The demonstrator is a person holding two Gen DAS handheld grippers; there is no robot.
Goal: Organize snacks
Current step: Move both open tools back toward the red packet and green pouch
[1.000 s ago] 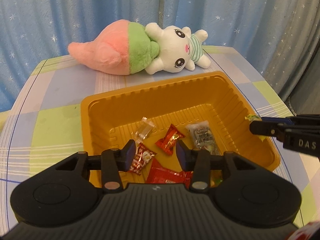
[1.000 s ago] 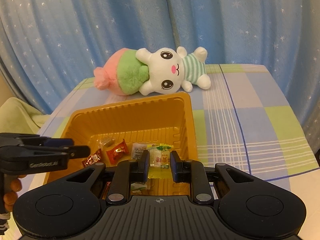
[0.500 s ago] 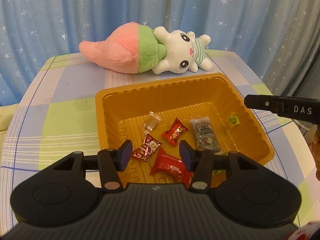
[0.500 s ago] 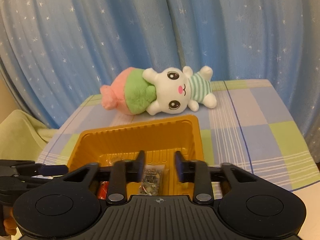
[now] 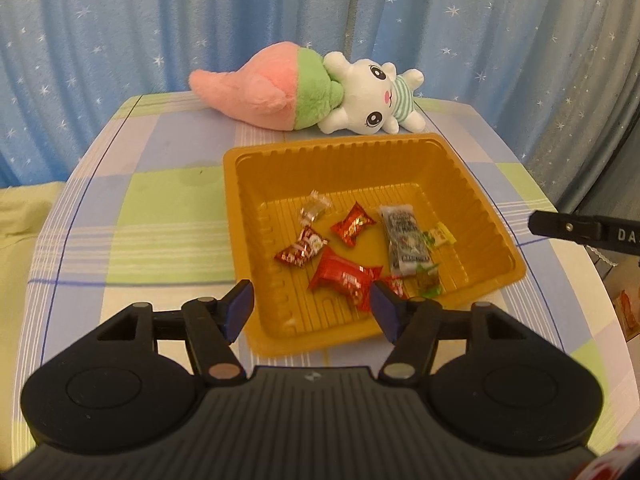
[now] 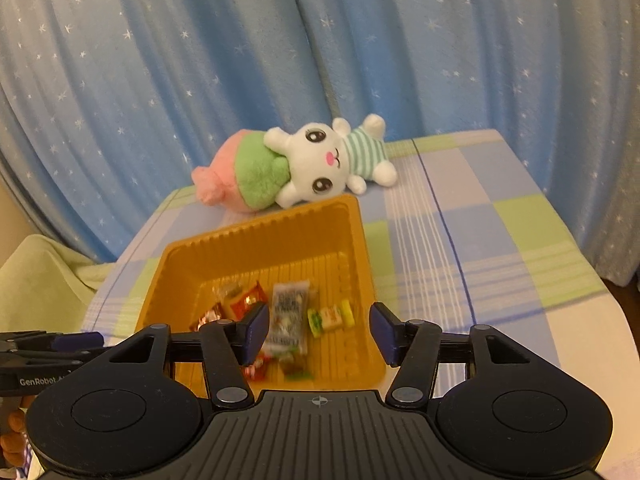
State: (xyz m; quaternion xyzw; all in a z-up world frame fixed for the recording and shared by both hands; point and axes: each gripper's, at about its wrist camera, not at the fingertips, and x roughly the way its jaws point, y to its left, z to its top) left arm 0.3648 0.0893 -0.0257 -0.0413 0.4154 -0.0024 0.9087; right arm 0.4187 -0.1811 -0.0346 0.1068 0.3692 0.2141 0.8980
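An orange plastic tray (image 5: 492,216) (image 6: 180,264) sits on the checked tablecloth and holds several wrapped snacks: red packets (image 5: 344,280), a grey sachet (image 5: 404,240) (image 6: 290,312) and a yellow-green candy (image 5: 440,236) (image 6: 332,318). My left gripper (image 5: 312,308) hovers over the tray's near edge, its jaws opening with nothing between them. My right gripper (image 6: 320,330) hangs above the tray's near right corner, jaws also opening and empty; the yellow-green candy lies loose on the tray floor below. The right gripper's finger (image 5: 568,226) pokes in at the right of the left wrist view.
A plush rabbit with a pink and green carrot (image 5: 304,92) (image 6: 296,168) lies behind the tray. Blue star-patterned curtains hang at the back. A pale green cushion (image 6: 36,276) lies left of the table. The left gripper (image 6: 44,352) and a hand show at the lower left.
The right gripper let go of the yellow-green candy, which now lies in the tray. Both grippers drew back and up from the tray while their jaws widened.
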